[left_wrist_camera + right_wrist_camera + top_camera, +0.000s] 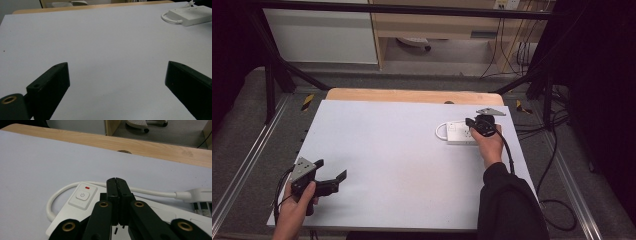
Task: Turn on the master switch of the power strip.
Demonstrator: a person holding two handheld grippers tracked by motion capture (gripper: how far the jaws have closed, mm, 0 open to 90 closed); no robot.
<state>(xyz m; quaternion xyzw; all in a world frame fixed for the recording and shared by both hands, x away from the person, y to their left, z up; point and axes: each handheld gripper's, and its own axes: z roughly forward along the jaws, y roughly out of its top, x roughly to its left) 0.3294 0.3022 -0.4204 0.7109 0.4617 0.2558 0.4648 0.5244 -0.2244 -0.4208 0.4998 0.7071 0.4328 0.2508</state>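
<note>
A white power strip (456, 133) lies flat on the right of the white table (397, 150); it also appears far right in the left gripper view (193, 15). Its cord (56, 196) loops out at the left end, beside a power button (82, 195) with a small red mark. A white plug (200, 194) lies at its far right. My right gripper (470, 122) is just above the strip, jaws (116, 182) pressed shut, nothing visible between them. My left gripper (331, 170) is held low at the table's front left, open and empty (117, 67).
A wooden table edge (412, 95) runs along the back, with a round hole (124, 151) in it. Black frame bars stand at the back corners. Cables (557, 200) trail on the floor at the right. A cabinet (322, 35) and a chair base (414, 42) stand behind.
</note>
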